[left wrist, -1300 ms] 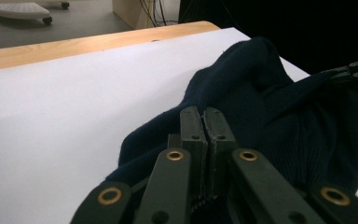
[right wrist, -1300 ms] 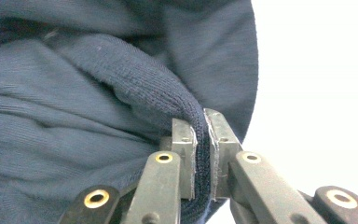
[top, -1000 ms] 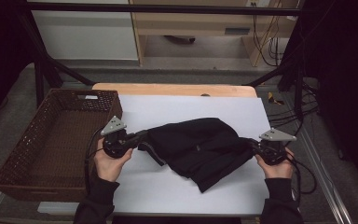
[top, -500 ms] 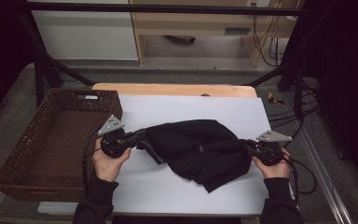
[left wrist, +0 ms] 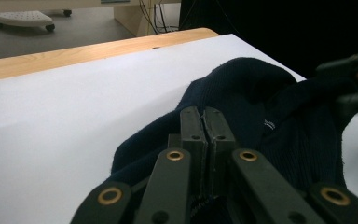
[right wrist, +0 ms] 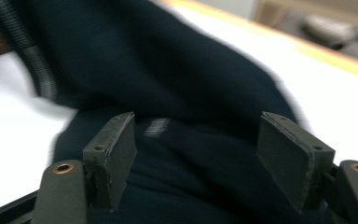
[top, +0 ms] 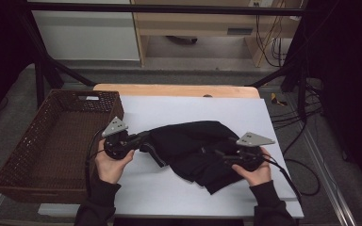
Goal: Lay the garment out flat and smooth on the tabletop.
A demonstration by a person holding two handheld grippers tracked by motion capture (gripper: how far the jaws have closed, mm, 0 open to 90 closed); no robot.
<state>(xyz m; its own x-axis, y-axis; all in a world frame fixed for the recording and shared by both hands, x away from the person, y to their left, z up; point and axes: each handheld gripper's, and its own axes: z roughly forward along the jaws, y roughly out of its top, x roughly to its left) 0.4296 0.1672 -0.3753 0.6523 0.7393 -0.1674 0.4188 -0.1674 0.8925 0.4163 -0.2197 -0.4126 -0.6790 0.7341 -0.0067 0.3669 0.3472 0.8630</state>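
A dark navy knit sweater [top: 193, 148] lies crumpled in a heap on the white sheet that covers the table [top: 169, 197], roughly at the middle of it, with a wooden edge of the table showing along the far side. In the left gripper view the sweater [left wrist: 261, 121] shows a ribbed knit and a small pale label near its middle.

The left tool [top: 139, 140] sits at the sweater's left edge, held in the person's left hand [top: 111, 162]. Its jaws are clenched: in the left gripper view the left tool [left wrist: 206, 135] has its two pads pressed flat together with a fold of the sweater's fabric pinched at their base.

The right tool [top: 219, 155] lies at the sweater's right side, held in the right hand [top: 257, 172], its jaws pointing left over the cloth. Its jaws have just been opening; in the right gripper view the right tool [right wrist: 196, 140] stands with its pads well apart, the sweater [right wrist: 168, 84] lying beyond and below the gap, pressed by neither pad. That view is blurred.

A brown wicker basket [top: 14, 155] stands at the table's left side, just beside the left hand.
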